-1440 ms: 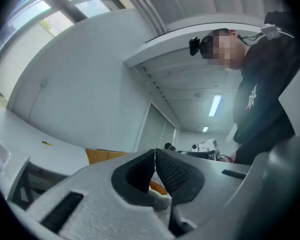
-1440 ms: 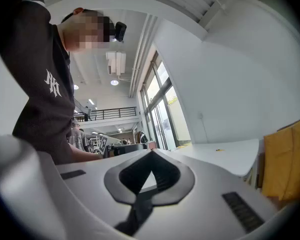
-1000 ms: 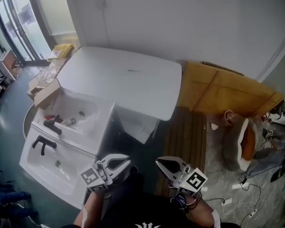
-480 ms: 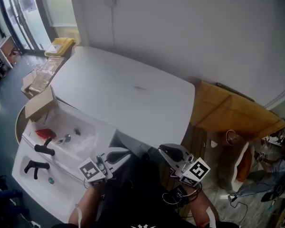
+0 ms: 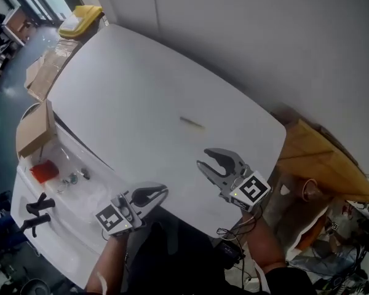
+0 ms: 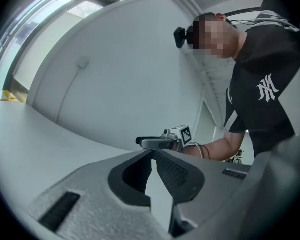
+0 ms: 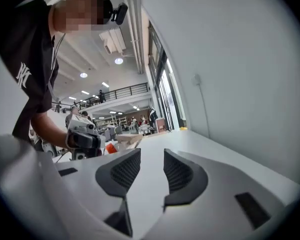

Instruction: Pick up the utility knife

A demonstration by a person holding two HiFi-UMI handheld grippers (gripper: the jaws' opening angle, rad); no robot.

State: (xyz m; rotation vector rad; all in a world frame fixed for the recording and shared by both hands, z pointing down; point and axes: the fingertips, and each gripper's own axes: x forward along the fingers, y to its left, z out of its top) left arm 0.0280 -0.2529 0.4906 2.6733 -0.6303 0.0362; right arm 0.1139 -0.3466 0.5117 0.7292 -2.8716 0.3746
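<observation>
1. On the table (image 5: 129,85), near its middle, lies the knife (image 5: 192,123), a small blurred strip that nothing touches.
2. Your right claw (image 5: 206,158) hangs over the table's near half, pointing toward the knife. Its jaws are opening with nothing between them, likely readying the grab.
3. Your left claw (image 5: 165,191) sits at the table's near edge, closed and empty, seemingly kept out of the way.

black tee (image 6: 262,59), white emblem (image 6: 267,90); grey left tool (image 5: 164,192) and right tool (image 5: 204,157)
</observation>
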